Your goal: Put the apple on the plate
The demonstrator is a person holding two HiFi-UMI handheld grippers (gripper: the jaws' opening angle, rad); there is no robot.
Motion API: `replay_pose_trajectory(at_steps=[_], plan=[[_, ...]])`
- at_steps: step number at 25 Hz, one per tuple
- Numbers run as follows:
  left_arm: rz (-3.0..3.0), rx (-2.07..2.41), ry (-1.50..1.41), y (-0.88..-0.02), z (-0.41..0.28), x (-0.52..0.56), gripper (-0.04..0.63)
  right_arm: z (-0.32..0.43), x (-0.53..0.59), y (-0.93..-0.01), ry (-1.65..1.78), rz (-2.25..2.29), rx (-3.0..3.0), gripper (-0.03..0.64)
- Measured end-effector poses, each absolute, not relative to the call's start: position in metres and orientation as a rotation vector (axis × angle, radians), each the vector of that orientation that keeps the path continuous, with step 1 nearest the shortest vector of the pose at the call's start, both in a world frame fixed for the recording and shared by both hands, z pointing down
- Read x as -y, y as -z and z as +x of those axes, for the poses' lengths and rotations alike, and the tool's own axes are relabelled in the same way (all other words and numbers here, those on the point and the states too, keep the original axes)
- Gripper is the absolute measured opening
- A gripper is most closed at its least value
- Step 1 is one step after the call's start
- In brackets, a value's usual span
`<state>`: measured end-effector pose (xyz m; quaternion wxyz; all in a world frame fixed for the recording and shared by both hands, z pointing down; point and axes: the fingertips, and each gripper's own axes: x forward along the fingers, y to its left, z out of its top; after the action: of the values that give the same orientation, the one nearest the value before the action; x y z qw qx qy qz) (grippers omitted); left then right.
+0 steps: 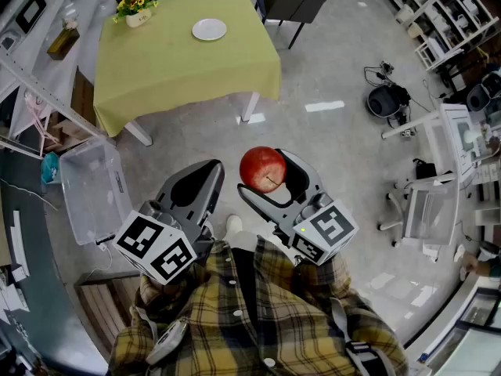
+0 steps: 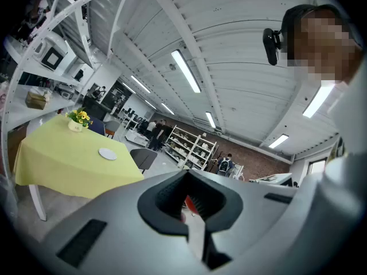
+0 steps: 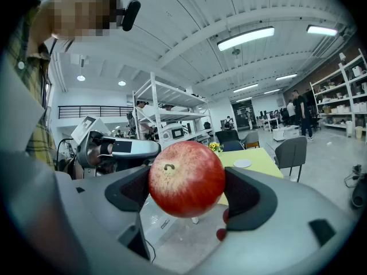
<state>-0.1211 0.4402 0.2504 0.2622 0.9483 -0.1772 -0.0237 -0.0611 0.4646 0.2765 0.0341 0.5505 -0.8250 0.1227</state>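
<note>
Two grippers are held out in front of the person over the grey floor, short of the table. The right gripper has its jaws spread wide around the red apple. In the right gripper view the dark pads press on the fruit from both sides, with its stem end turned toward the camera. So the apple is up in the air, clamped in that right gripper, well apart from the plate.

The left gripper is level beside it. In the left gripper view its jaws are closed together with nothing between them.

The white plate sits bare on the yellow-green cloth, on the far half of the tabletop, nearer its right edge. A small pot of yellow flowers stands at the far-left corner. A dark chair stands just beyond the far-right corner, and a clear plastic bin lies on the floor near the table's near-left corner.
</note>
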Motion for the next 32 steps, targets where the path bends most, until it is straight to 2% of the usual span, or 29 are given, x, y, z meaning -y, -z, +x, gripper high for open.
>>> replay_pose_trajectory(at_steps=[23, 32], plan=[[2.558, 0.568, 0.029, -0.262, -0.102, -0.462, 0.006, -0.032, -0.493, -0.290, -0.408, 1.664, 2.598, 0.379], [2.531, 0.570, -0.001, -0.276, -0.103, -0.426, 0.006, -0.025, -0.461, -0.311, -0.529, 1.706, 2.564, 0.379]])
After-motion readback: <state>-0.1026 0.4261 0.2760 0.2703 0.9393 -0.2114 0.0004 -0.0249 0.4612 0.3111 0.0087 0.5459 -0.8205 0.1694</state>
